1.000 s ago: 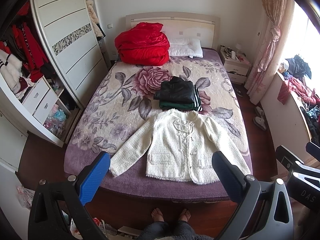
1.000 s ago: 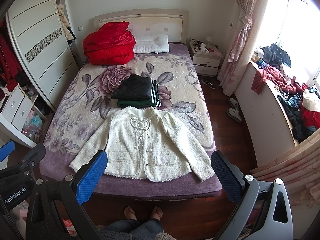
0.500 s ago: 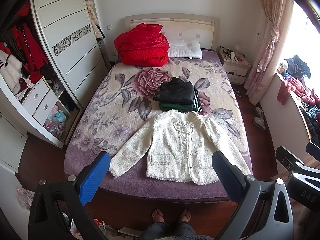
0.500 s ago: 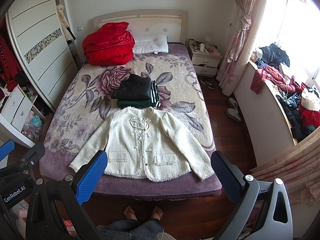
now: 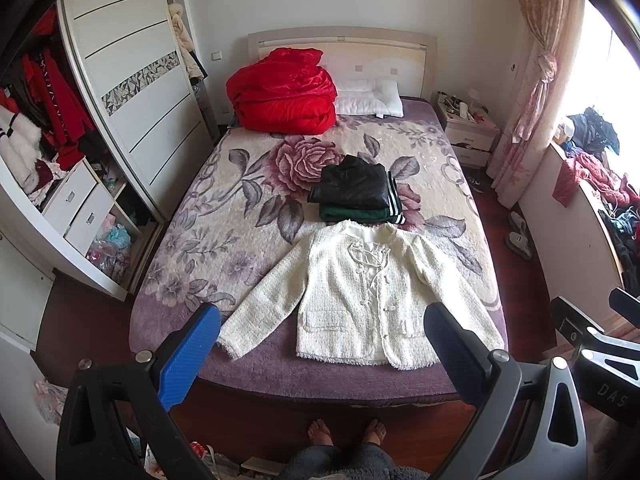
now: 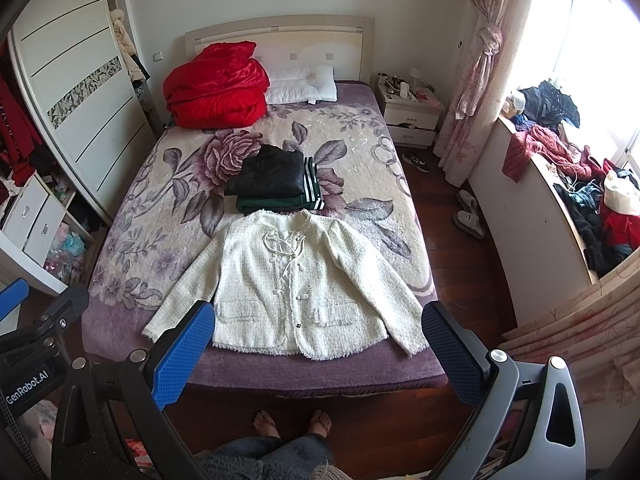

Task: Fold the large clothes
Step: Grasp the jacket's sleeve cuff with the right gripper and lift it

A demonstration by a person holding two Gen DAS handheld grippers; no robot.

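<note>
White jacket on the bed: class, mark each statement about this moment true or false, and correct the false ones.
1. The white jacket lies spread flat with both sleeves out. True.
2. The left gripper holds a sleeve. False: its jaws are open and hold nothing.
3. A folded black garment sits on a green one beyond the jacket's collar. True.
4. The red bedding lies at the foot of the bed. False: it is beside the pillow at the headboard.
5. The right gripper is shut. False: its jaws are open.
</note>
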